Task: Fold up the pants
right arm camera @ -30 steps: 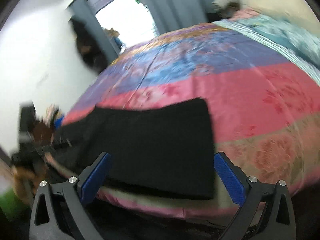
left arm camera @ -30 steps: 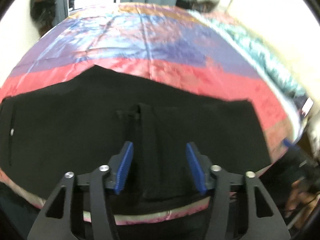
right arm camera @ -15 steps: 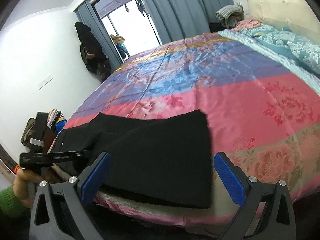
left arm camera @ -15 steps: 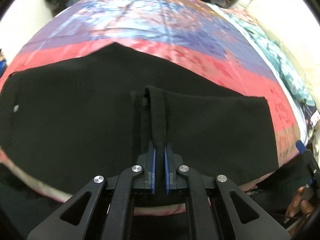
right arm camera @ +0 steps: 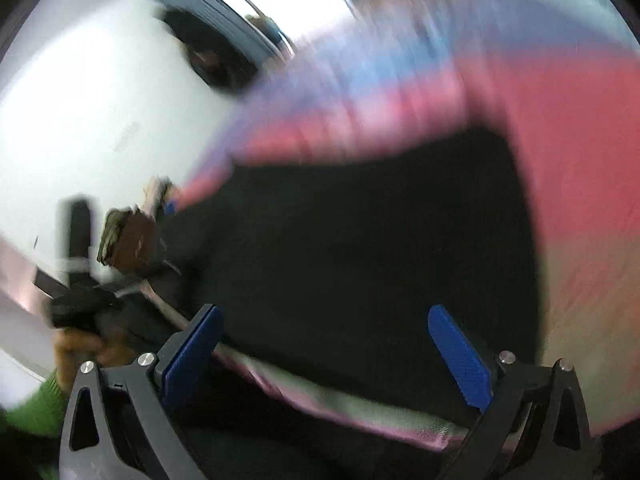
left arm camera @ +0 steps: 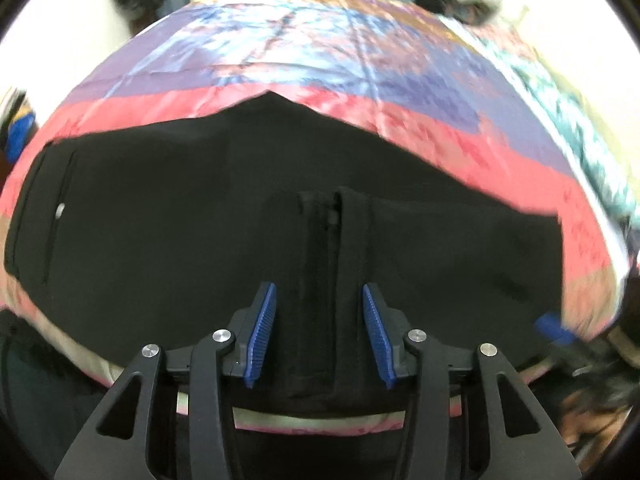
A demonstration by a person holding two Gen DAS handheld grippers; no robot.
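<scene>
Black pants (left arm camera: 168,216) lie spread flat across the near edge of a bed with a pink, blue and purple cover (left arm camera: 304,60). In the left wrist view my left gripper (left arm camera: 318,334) is open, its blue pads on either side of a raised fold of the pants (left arm camera: 336,280) near the bed's edge, not pinching it. In the blurred right wrist view my right gripper (right arm camera: 340,356) is wide open and empty, low over the right end of the pants (right arm camera: 360,232). The left gripper (right arm camera: 80,292) shows there at the far left.
The bed's near edge (left arm camera: 316,420) runs just under the left gripper. A white wall (right arm camera: 80,92) and a dark curtained doorway (right arm camera: 224,12) stand beyond the bed. A teal patterned quilt (left arm camera: 580,120) lies along the bed's right side.
My left gripper was shut on the pants fold half a second ago and has opened, letting it go. My right gripper has swung fast towards the pants and tilted; its view is blurred.
</scene>
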